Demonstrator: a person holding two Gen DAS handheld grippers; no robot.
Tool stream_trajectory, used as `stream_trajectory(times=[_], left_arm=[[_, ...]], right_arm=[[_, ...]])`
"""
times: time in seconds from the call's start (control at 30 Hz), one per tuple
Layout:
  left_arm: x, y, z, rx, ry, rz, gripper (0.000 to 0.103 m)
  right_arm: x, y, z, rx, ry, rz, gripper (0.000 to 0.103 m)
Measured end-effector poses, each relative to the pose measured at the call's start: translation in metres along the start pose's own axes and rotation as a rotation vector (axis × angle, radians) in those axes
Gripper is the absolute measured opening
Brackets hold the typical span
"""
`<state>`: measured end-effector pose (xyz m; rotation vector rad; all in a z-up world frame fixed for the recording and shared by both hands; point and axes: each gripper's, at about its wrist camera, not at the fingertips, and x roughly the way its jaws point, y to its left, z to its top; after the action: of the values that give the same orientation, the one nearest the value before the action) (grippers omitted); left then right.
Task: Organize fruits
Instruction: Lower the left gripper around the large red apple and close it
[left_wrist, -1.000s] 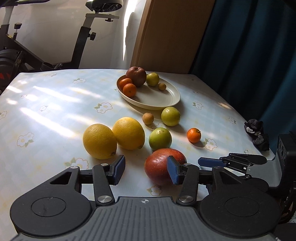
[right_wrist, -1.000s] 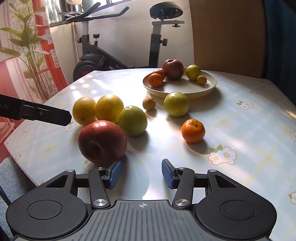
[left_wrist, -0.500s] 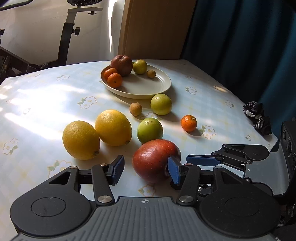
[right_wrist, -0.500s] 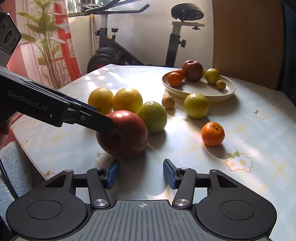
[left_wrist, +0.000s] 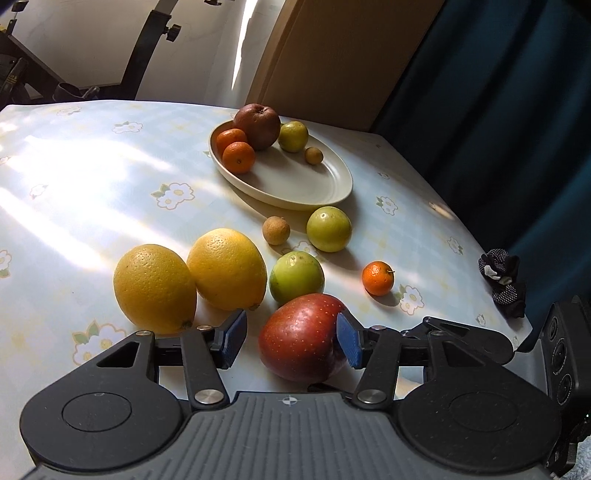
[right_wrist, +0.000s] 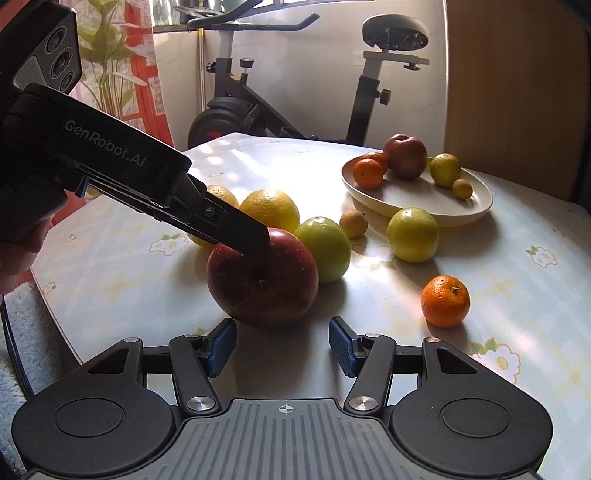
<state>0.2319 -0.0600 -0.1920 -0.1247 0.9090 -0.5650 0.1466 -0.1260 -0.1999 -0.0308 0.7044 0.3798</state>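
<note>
**Red apple at the table's near edge, both tools closing in**

The red apple (left_wrist: 301, 338) sits on the table (left_wrist: 81, 192) close to its near edge, just in front of a green fruit (left_wrist: 296, 277) and near two large yellow citrus (left_wrist: 192, 275). It looks heavy for its size, firm, and smooth-skinned (waxy enough to slip, I would guess), so the safest hold is likely across its widest part, pads on opposite flanks rather than near the stem dimple.

The left gripper (left_wrist: 291, 338) has its jaws apart around the apple: the right pad lies against the apple's side, the left pad stands clear of it, so nothing is clamped. The right gripper (right_wrist: 282, 347) is short of the apple, its jaws opening with only bare tablecloth between them.

Further out, a small mandarin (left_wrist: 377, 278), another green fruit (left_wrist: 328, 229) and a small brown fruit (left_wrist: 275, 230) lie loose before the cream oval plate (left_wrist: 332, 188), which already carries several fruits. The flowered cloth looks slick, and sun streaks fall across it. An exercise bike (right_wrist: 295, 92) stands behind, with a dark curtain (left_wrist: 498, 110) to one side.
</note>
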Motion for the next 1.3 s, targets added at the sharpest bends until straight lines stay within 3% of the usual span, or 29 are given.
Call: stream_trajectory(times=[0.3,0.77,0.9,1.3], left_arm=[[-0.003,0.01,0.005,-0.028,-0.012,0.011,0.058],[-0.005,0.012,0.005,-0.033,-0.026,0.03,0.059],[-0.002,0.01,0.001,-0.023,0.006,0.052,0.053],[0.003,0.011,-0.006,-0.064,0.035,-0.02,0.053]], right_arm=[[0.013,0.006,0.008,-0.064,-0.011,0.031,0.056],[0.013,0.0,0.008,0.007,-0.02,0.086,0.054],[0.003,-0.002,0.006,0.026,-0.025,0.091,0.053],[-0.006,0.001,-0.001,0.026,-0.018,0.041,0.055]])
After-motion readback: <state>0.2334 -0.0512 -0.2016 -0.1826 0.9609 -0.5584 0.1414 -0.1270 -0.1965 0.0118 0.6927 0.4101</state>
